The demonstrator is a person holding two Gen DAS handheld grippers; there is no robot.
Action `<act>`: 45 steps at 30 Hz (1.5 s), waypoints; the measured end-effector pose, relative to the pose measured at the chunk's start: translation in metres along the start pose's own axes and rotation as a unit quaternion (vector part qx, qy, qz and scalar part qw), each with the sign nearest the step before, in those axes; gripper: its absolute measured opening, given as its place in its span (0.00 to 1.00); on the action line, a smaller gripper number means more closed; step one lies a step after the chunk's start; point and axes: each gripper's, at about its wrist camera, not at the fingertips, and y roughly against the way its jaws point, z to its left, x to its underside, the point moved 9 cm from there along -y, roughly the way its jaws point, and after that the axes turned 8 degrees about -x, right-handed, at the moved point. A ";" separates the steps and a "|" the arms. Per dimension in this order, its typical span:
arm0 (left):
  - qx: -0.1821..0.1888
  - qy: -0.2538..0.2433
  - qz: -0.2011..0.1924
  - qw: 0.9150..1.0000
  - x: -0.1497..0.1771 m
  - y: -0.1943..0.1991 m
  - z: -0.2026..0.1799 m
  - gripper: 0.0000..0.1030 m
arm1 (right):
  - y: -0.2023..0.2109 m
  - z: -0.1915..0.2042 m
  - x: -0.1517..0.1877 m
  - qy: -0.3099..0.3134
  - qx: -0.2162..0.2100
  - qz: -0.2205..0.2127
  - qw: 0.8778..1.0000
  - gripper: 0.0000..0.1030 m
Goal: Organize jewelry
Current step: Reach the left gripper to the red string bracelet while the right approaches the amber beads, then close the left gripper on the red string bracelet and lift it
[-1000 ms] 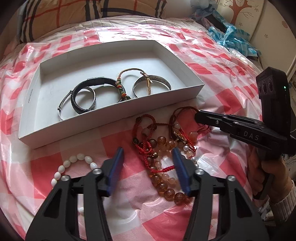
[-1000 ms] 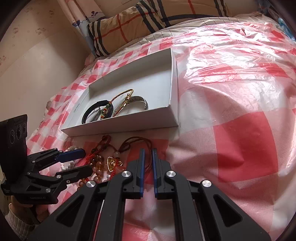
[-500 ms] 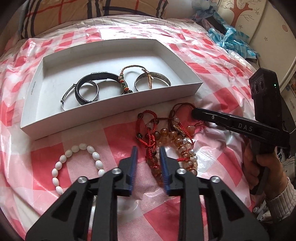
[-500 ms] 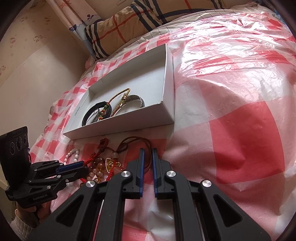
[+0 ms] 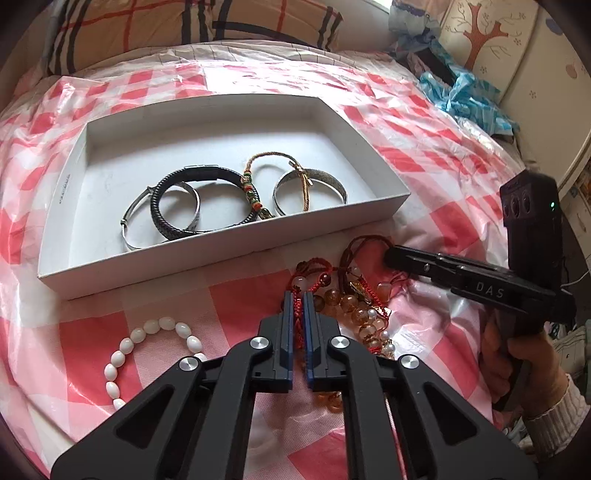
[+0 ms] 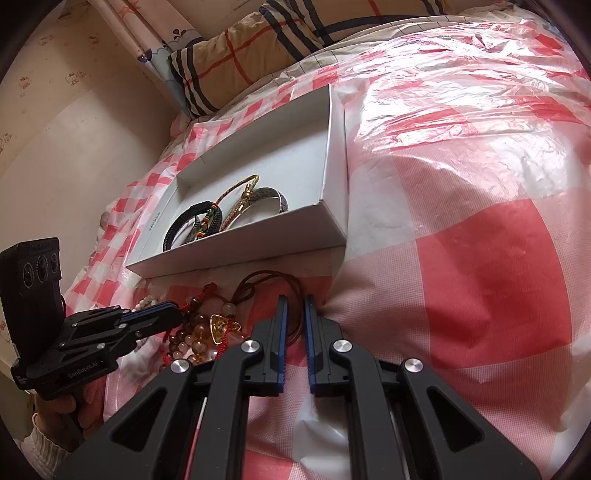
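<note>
A white box (image 5: 229,254) (image 6: 332,218) holds several bracelets and bangles, among them a black braided one (image 5: 162,218). In front of it lies a tangled pile of amber bead strands (image 5: 354,314) (image 6: 195,339) and cords. My left gripper (image 5: 298,299) is shut on a red cord bracelet (image 5: 310,264) in that pile; it also shows in the right wrist view (image 6: 173,312). My right gripper (image 6: 294,301) is shut on a brown cord (image 6: 273,280) at the pile's right side; it also shows in the left wrist view (image 5: 391,254).
A white bead bracelet (image 5: 147,339) lies left of the pile on the red-checked plastic sheet (image 6: 480,258). A plaid pillow (image 5: 192,26) lies behind the box. Blue crumpled plastic (image 5: 465,96) sits at the far right.
My left gripper closed from wide open onto the red cord bracelet and moved forward into the pile. The right gripper stayed shut at the brown cord.
</note>
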 end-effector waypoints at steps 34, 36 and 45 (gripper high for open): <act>-0.007 0.029 0.030 0.999 0.007 -0.011 0.013 0.28 | -0.003 0.004 0.002 0.000 -0.007 0.003 1.000 0.16; 0.007 0.043 0.040 0.998 0.009 -0.015 0.015 0.11 | -0.003 0.004 0.002 -0.001 -0.009 0.003 1.000 0.16; 0.041 0.102 -0.015 0.994 0.004 0.011 0.032 0.08 | -0.003 0.004 0.002 -0.001 -0.009 0.003 1.000 0.16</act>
